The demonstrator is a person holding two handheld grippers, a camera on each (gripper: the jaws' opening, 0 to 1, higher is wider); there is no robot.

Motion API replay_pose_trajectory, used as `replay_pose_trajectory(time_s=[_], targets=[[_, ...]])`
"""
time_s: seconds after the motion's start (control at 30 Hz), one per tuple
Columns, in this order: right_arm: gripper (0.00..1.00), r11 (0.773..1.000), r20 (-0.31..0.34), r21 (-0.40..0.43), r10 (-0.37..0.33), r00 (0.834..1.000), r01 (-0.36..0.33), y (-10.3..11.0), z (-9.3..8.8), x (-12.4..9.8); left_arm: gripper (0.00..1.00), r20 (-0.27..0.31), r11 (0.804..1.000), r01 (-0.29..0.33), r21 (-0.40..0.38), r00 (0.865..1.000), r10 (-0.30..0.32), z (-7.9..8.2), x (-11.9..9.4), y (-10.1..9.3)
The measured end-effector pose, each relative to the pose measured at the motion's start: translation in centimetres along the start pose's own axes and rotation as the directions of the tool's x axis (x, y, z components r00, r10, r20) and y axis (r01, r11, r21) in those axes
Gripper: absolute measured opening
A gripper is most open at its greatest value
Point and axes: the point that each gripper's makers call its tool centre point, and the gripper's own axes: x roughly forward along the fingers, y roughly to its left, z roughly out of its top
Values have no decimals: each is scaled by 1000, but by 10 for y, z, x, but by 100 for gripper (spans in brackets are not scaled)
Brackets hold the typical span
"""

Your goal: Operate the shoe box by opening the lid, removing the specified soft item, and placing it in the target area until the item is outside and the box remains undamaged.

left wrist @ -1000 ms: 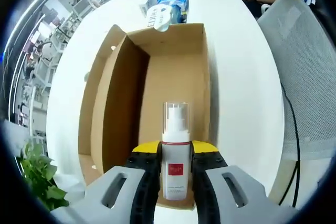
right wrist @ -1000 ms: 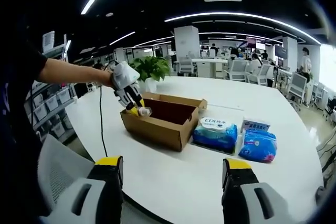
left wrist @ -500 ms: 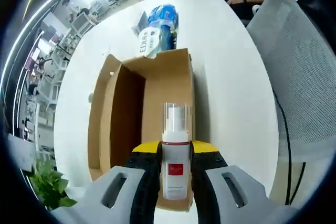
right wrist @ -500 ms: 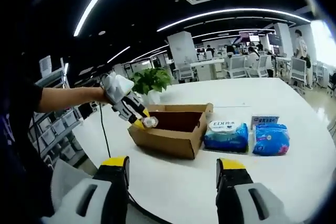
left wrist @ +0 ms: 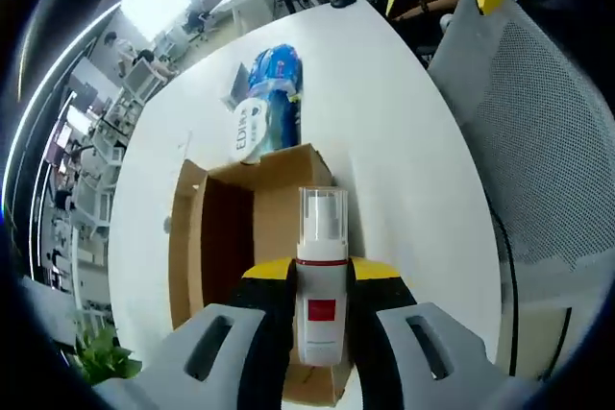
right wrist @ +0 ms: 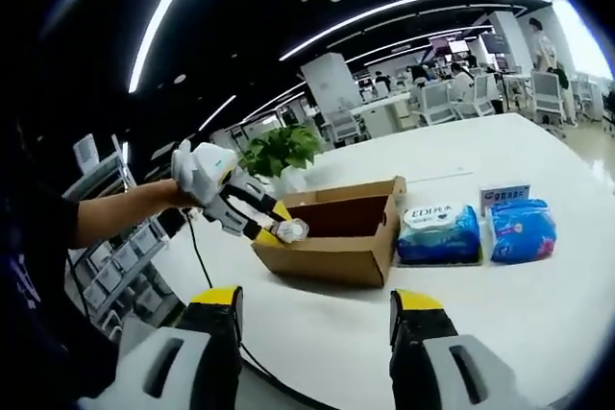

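Presently, a white spray bottle (left wrist: 321, 285) with a clear cap and a red label is clamped between the fingers (left wrist: 272, 304) of the left gripper (left wrist: 321, 333), and it is held above the open shoe box (left wrist: 252, 237). The shoe box, of brown cardboard, is set on the white worktop (left wrist: 404, 141), and its interior is seen from above in the left gripper view. Just beyond the far end of the shoe box, two blue soft packs (left wrist: 267, 108) are laid side by side on the worktop. In the right gripper view, the left gripper (right wrist: 274, 228) is seen at the near corner of the shoe box (right wrist: 332, 242), carried by a person's hand. The right gripper (right wrist: 312, 333) is held well back from the shoe box, with its fingers (right wrist: 216, 333) spread apart and nothing between them. A potted plant (right wrist: 279, 153) is seen behind the shoe box.
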Motion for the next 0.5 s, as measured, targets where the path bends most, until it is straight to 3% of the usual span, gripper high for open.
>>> replay_pose_trajectory(time_s=[0.3, 0.5], targets=[[59, 995, 10, 86, 43, 999, -44, 10, 0, 6, 19, 63, 999, -22, 34, 998, 20, 28, -5, -10], [59, 995, -12, 85, 52, 999, -50, 15, -3, 11, 19, 105, 998, -22, 52, 994, 16, 46, -5, -21]])
